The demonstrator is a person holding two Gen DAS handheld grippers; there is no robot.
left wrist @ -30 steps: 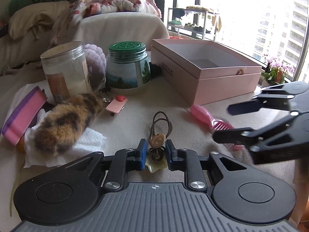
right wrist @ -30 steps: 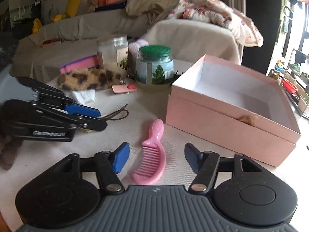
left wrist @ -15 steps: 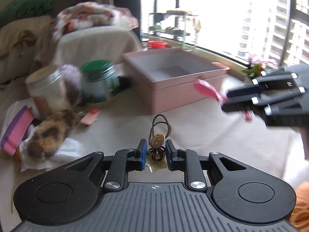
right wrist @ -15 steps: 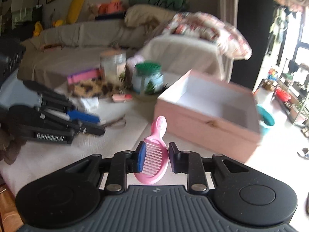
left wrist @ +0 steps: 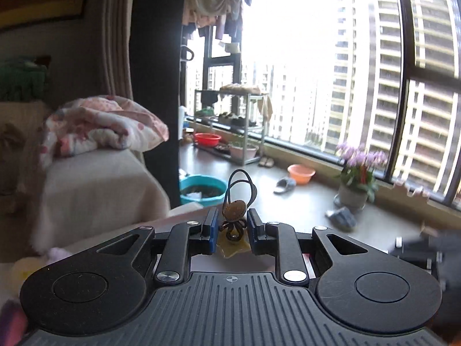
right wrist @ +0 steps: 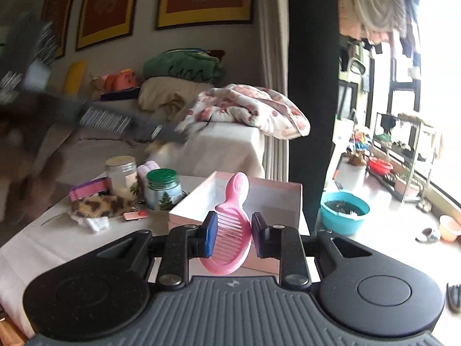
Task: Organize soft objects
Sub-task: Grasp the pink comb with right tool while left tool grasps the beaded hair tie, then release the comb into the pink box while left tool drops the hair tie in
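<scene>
the left wrist view sits close behind its black left gripper [left wrist: 232, 227], raised high, facing the big bright window [left wrist: 331, 66]. the right wrist view looks down over the white-covered table [right wrist: 57, 245]. both see the round teal plastic basin [left wrist: 203, 189] [right wrist: 344, 211].

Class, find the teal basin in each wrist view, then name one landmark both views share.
Left wrist: teal basin on the floor at centre, just above the left gripper.
Right wrist: right of centre, on the floor beside the pink box.
Shared landmark: the floral quilt.
</scene>
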